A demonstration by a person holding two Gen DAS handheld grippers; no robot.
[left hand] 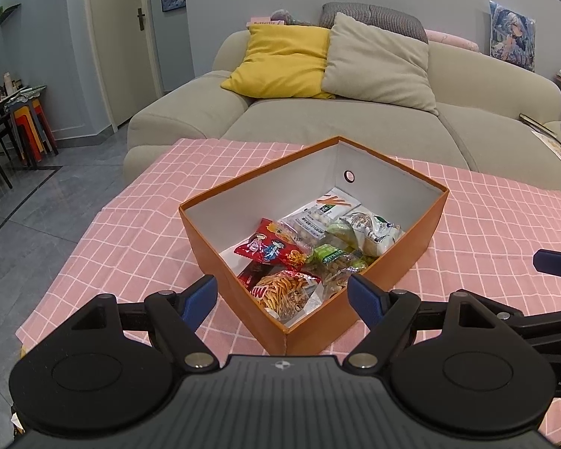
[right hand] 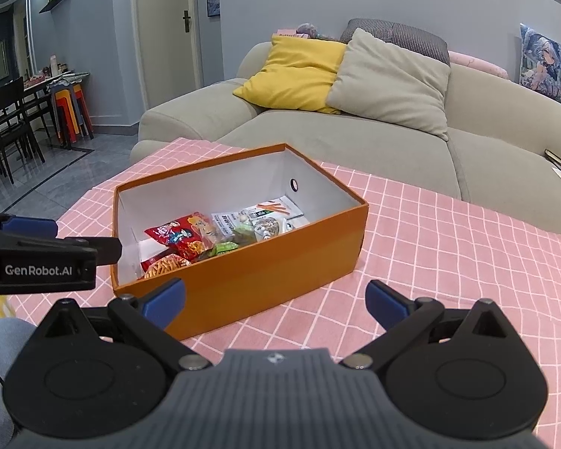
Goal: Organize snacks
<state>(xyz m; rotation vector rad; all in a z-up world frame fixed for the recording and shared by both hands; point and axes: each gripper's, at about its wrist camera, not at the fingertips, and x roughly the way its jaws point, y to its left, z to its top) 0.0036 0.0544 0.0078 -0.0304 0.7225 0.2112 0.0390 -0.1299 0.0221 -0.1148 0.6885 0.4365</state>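
Observation:
An orange box (left hand: 404,262) (right hand: 265,280) with a white inside sits on the pink checked tablecloth (left hand: 138,232) (right hand: 448,247). Several snack packets lie in it: a red packet (left hand: 271,249) (right hand: 179,235), a clear bag of orange sticks (left hand: 282,293) (right hand: 164,265), green packets (left hand: 334,258) and white ones (left hand: 370,230). My left gripper (left hand: 282,299) hovers open just above the box's near corner, nothing between its fingers. My right gripper (right hand: 275,299) is open and empty in front of the box's long side. The left gripper's side (right hand: 37,254) shows at the left of the right wrist view.
A beige sofa (left hand: 318,127) (right hand: 355,131) with yellow (left hand: 284,60) and beige cushions stands right behind the table. Grey tiled floor, stacked stools (left hand: 30,127) and dark chairs (right hand: 7,127) lie to the left. Bare cloth spreads right of the box.

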